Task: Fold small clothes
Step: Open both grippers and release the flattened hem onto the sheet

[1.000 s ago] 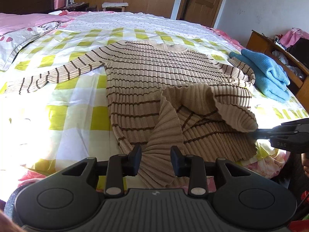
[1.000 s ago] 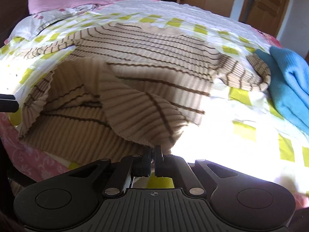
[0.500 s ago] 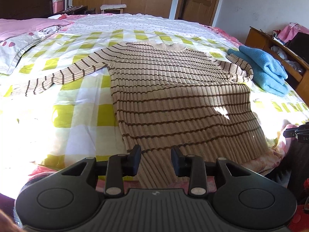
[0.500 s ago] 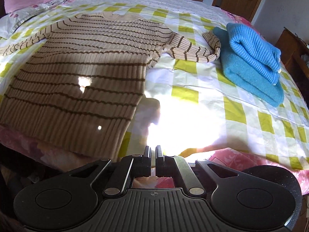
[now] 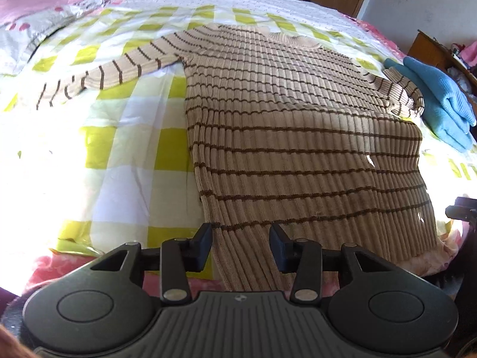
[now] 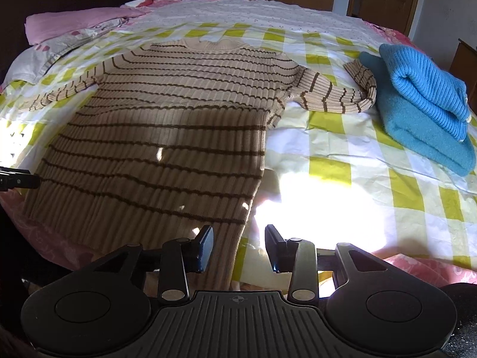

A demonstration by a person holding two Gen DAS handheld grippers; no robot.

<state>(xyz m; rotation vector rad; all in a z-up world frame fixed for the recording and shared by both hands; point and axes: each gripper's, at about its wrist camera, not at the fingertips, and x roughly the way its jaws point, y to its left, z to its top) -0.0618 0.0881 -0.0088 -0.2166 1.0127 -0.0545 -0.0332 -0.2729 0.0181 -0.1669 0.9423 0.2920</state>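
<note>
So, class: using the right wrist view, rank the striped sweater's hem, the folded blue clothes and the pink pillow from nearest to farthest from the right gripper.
From the right gripper:
1. Sweater's hem, just ahead, left.
2. Folded blue clothes, farther off, right.
3. Pink pillow, far left, at the bed's head.

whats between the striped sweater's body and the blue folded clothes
The striped sweater has one sleeve bent across that gap, its cuff touching the blue folded clothes; below it, bare checked sheet. Right wrist view.
</note>
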